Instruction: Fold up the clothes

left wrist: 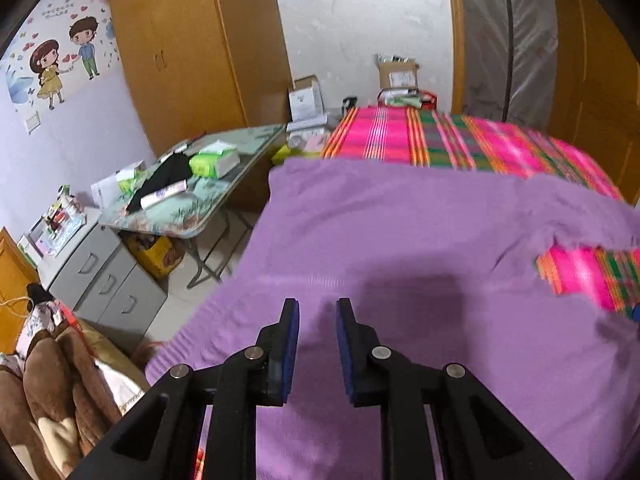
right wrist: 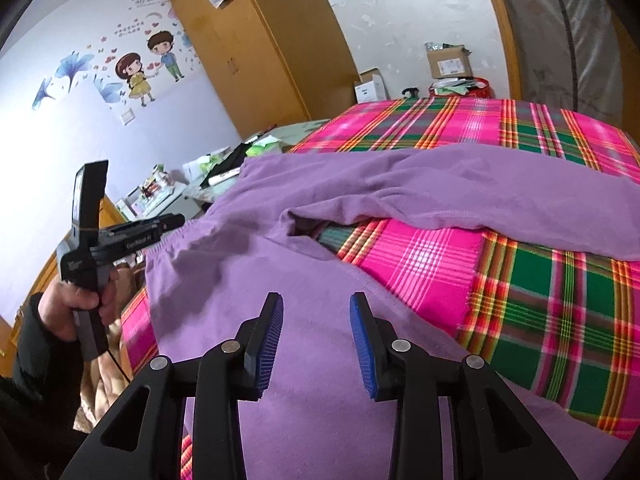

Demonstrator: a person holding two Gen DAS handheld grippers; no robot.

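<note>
Purple garment spread on the plaid bed, both grippers apart above it

Blue pads of the left gripper [left wrist: 317, 346] stand a narrow gap apart with nothing pinched between them; only purple cloth shows beyond the gap. The right gripper [right wrist: 316, 344] is spread wider, its pads also clear of any fold, hovering over the near part of the purple garment [right wrist: 304, 280].

The garment lies across the bed [right wrist: 540, 300], which is covered in a pink, green and orange plaid blanket. In the right wrist view its near hem runs diagonally from just beside the right pad down toward the lower right, and bare plaid lies beyond that edge. Farther on, a sleeve [right wrist: 460, 200] stretches across the bed toward the right, with a dark hollow where cloth lifts off the blanket. The garment's left edge hangs over the side of the bed, where the ribbed hem [left wrist: 192, 332] shows in the left wrist view.

At the left of the right wrist view, a hand [right wrist: 86, 304] grips the handle of the other tool, off the bed's side.

Past the bed's left edge the floor is narrow: grey drawers [left wrist: 104, 280], then a folding surface [left wrist: 208, 200] crowded with tissue packs and dark cloth. Farther back stand a wooden wardrobe [left wrist: 180, 48] and cardboard boxes [left wrist: 396, 76] against the wall beyond the bed's far end.
</note>
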